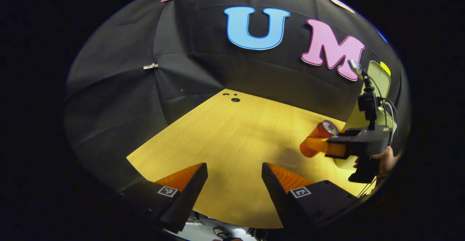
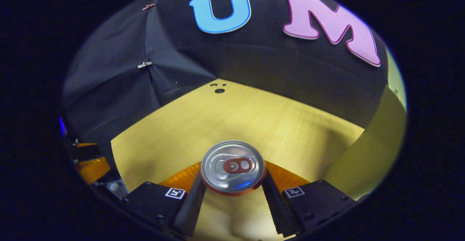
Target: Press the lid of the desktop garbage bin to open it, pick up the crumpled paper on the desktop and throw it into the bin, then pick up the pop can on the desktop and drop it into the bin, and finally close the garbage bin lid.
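Wood-grain desktop (image 1: 232, 139) spreads pale yellow under both grippers, its far edge meeting the black cloth wall (image 1: 120, 88), with a few small dark holes (image 1: 235, 99) near that back edge and broad bare board between them and the fingers. At the right rim of the right gripper view rises the pale green garbage bin (image 2: 367, 154), cut off by the edge so its mouth and lid are hard to make out; in the left gripper view a raised pale panel stands behind the other tool, likely its lid, though I cannot tell for certain. The right gripper (image 2: 232, 192) clamps the pop can (image 2: 232, 168) between both fingers, its silver top facing the camera and its body hidden below; the left gripper view shows it lifted off the desktop, tilted, just beside the bin. The left gripper (image 1: 234, 183) stands wide apart, holding nothing, above bare wood.
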The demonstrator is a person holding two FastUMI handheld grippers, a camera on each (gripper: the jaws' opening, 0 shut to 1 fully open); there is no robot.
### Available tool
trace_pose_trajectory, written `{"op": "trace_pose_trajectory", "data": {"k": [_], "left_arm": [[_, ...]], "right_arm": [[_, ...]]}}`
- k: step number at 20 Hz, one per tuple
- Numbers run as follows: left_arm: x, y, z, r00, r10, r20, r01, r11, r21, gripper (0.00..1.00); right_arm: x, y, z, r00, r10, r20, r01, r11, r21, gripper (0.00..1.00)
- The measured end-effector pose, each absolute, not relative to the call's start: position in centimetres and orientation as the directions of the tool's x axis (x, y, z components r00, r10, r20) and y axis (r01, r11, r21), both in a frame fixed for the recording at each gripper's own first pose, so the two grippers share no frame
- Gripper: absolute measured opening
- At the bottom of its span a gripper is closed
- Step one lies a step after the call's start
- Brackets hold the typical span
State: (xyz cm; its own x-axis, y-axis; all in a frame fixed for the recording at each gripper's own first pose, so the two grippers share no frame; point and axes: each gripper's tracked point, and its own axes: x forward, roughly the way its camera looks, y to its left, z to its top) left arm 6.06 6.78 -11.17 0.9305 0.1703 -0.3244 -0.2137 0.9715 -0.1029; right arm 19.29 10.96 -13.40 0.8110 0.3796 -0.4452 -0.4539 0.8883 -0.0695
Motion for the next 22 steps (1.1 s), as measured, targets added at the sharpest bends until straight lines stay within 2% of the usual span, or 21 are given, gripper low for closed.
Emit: {"op": "trace_pose_trajectory", "data": {"k": [5, 6, 10, 17, 22], "left_arm": [[5.5, 6.5, -11.7, 0.940, 0.094, -0.327, -0.130, 0.987, -0.091, 0.96], [5.6, 6.3, -12.1, 0.940, 0.075, -0.333, -0.111, 0.990, -0.089, 0.99], [5.5, 5.6, -13.8, 0.933, 0.019, -0.360, -0.048, 0.996, -0.073, 0.96], [7.8, 2.6, -13.3, 0.933, -0.076, -0.351, 0.051, 0.996, -0.080, 0.96], [9.0, 1.0, -12.7, 0.931, -0.113, -0.346, 0.104, 0.994, -0.046, 0.96]], "right_arm": [[17.4, 10.2, -6.8, 0.857, 0.388, -0.340, -0.426, 0.904, -0.042, 0.82], [17.2, 9.9, -5.4, 0.866, 0.384, -0.318, -0.417, 0.908, -0.037, 0.82], [15.8, 7.8, -0.5, 0.906, 0.351, -0.236, -0.367, 0.930, -0.029, 0.82], [15.4, 0.4, 8.9, 0.974, 0.214, -0.067, -0.213, 0.977, 0.028, 0.82], [16.3, -6.4, 11.5, 0.997, 0.077, -0.009, -0.076, 0.996, 0.048, 0.82]]}}
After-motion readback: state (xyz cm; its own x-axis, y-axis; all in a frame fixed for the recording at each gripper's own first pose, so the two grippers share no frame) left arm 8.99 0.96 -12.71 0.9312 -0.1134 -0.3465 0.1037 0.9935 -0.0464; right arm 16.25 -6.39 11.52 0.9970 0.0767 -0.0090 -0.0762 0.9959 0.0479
